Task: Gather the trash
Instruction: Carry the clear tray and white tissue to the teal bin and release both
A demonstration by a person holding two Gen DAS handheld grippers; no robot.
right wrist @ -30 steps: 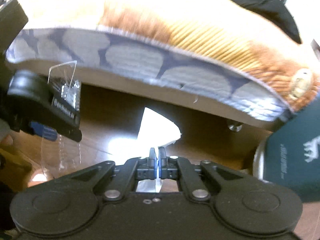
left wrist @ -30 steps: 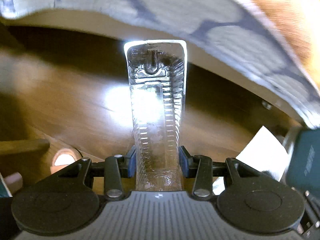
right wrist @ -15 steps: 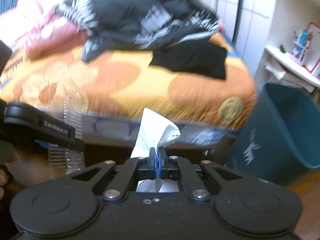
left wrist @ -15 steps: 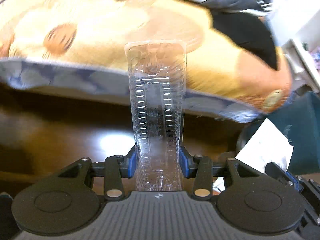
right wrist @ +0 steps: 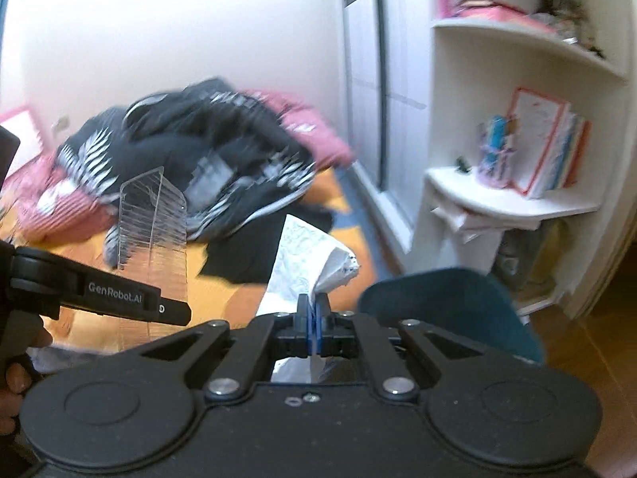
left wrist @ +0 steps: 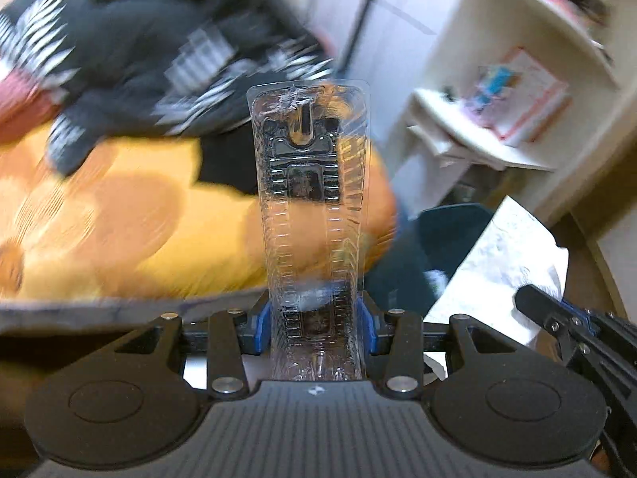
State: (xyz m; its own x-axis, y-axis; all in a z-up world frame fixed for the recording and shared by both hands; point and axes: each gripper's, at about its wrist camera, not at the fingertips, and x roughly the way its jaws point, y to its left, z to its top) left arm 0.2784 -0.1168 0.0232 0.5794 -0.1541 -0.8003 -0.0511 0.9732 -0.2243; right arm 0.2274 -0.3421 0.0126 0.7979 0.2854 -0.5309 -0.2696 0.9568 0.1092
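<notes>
Trash is in both our grippers. Left wrist view: our left gripper [left wrist: 314, 320] clamps the base of a clear, ribbed plastic blister [left wrist: 312, 207], its long axis running straight ahead along the fingers; the dark teal bin [left wrist: 434, 251] lies ahead to the right, below the bed [left wrist: 119, 223]. Right wrist view: our right gripper [right wrist: 313, 332] is pinched on a crumpled white tissue [right wrist: 308, 255]; the bin [right wrist: 454, 310] sits just right of it, so we judge this hand nearer

Dark clothes [right wrist: 199, 167] heap on an orange bedspread [left wrist: 131, 219] at nine o'clock; books [right wrist: 545, 151] stand on a white shelf [right wrist: 513, 203] at two o'clock.
</notes>
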